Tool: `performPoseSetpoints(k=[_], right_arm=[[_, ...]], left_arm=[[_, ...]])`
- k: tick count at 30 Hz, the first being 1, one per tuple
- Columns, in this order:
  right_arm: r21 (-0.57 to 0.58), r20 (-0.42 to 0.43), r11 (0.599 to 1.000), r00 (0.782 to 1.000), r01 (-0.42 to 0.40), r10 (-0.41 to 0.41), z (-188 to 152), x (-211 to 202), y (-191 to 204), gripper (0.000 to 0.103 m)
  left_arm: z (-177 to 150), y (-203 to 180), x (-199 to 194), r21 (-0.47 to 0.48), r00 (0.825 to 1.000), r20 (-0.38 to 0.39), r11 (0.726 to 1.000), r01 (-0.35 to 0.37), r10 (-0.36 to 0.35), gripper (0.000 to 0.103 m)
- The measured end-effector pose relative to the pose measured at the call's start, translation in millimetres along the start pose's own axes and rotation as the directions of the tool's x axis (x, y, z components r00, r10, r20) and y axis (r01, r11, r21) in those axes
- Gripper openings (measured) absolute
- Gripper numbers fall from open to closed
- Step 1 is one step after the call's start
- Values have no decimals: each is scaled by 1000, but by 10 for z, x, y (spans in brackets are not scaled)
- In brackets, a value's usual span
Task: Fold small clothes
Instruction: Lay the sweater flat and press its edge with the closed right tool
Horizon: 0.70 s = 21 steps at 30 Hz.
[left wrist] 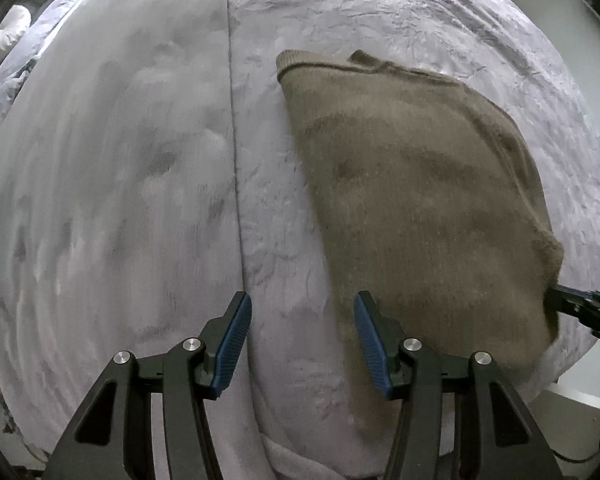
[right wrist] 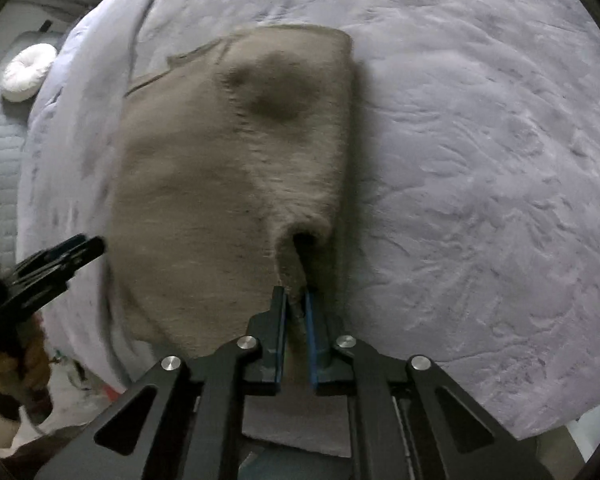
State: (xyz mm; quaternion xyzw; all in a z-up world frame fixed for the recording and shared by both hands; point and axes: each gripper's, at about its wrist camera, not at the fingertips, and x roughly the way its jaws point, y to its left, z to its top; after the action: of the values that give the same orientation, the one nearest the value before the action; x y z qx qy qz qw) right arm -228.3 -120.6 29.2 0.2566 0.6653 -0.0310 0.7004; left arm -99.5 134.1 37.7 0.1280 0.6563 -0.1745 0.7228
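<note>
While right tongs [right wrist: 297,300] pinch sweater [right wrist: 204,184], left apart

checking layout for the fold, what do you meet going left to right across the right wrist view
white round cushion → left hand-held gripper → brown knit garment → right hand-held gripper pinching its edge → grey blanket

The brown knitted garment [right wrist: 204,184] lies flat on the pale grey plush blanket [right wrist: 480,160]. Seen from the right wrist, the right gripper [right wrist: 297,300] pinches the garment's near edge, the left gripper [right wrist: 72,250] sits just off its left edge, and a white ring-shaped cushion [right wrist: 26,74], possibly on another surface, lies beyond its far left corner.
</note>
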Motion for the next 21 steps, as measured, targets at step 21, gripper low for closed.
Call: performPoseSetpoints(k=[21], right_arm=[[191, -28, 980, 998, 58, -54, -269, -62, -357, 6]], left_arm=[[-158, -33, -245, -34, 1000, 0, 999, -27, 27, 55]])
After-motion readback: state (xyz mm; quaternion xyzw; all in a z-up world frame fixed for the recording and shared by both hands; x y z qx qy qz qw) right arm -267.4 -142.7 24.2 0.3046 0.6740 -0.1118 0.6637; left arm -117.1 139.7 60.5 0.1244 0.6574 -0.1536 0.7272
